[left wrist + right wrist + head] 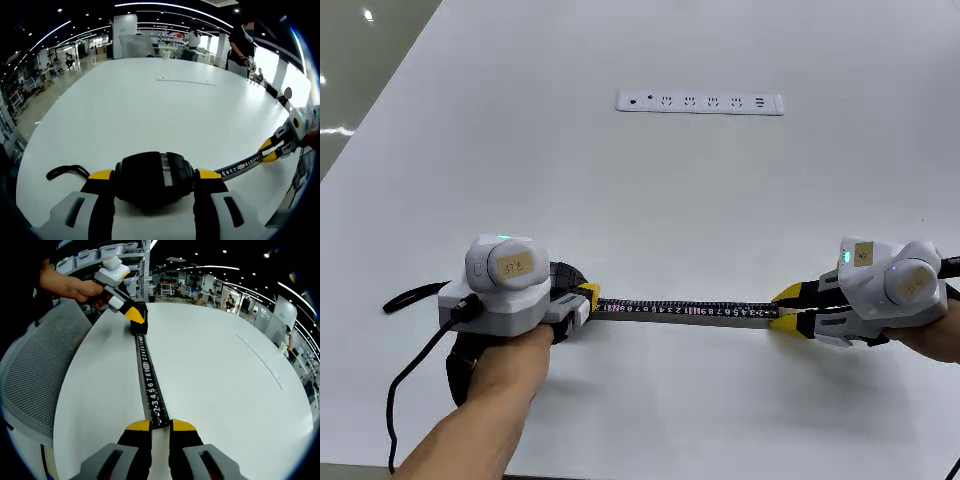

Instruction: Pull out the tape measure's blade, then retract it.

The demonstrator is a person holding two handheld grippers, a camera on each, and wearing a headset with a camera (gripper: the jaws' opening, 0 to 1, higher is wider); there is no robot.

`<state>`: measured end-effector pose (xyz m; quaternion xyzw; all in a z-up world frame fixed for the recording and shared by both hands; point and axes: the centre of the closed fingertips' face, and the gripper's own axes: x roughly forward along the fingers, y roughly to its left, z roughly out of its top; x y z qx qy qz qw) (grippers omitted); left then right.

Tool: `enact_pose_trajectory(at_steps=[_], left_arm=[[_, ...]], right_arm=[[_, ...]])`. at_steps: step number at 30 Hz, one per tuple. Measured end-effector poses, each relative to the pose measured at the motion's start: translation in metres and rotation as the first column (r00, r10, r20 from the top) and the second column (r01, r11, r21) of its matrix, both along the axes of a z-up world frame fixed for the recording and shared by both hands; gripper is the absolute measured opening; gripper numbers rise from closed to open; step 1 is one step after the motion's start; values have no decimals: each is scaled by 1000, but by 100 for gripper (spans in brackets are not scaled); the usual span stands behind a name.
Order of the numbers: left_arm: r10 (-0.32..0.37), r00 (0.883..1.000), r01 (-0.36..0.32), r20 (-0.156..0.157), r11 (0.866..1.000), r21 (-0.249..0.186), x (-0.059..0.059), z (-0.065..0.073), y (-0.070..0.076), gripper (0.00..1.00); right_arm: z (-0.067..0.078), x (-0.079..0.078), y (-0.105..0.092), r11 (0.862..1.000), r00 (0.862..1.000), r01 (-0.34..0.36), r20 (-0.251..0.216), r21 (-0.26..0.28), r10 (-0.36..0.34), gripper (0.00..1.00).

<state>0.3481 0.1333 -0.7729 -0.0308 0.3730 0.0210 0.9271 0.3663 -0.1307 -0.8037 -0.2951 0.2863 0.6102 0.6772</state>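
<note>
Closest in the head view, a hand [510, 362] grips the left gripper [584, 298], with a black cable [415, 372] trailing from its back over the white table [670, 200]. In the left gripper view, its yellow-tipped fingers [101, 174] are clamped on either side of the black tape case [152, 182], which rests on the table. A black strap [415, 295] lies on the table just behind the case.

From the case the blade [685, 309] runs straight across to the right, lying low along the table with its numbers facing up. The right gripper [788, 308] sits at its far end. In the right gripper view, that gripper's two fingers are pressed together on the blade's tip, and the blade stretches away to the case.

Farther back, well apart from both grippers, a white power strip [700, 102] lies flat on the table.
</note>
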Motion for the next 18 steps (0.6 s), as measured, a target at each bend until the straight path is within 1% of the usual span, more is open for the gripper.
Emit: enact_pose_trajectory(at_steps=[3, 8, 10, 18], left_arm=[[-1, 1000, 1, 6, 1000, 12, 0, 0, -1, 58], [-14, 1000, 14, 0, 1000, 20, 0, 0, -1, 57], [-19, 1000, 19, -9, 999, 27, 0, -1, -1, 56], [-23, 1000, 24, -14, 999, 29, 0, -1, -1, 54]], right_arm=[[0, 0, -1, 1000, 1000, -2, -1, 1, 2, 8], [0, 0, 0, 1000, 1000, 2, 1, 4, -2, 7], [0, -1, 1, 1000, 1000, 0, 3, 1, 0, 7], [1, -2, 1, 1000, 1000, 1, 0, 1, -1, 7]])
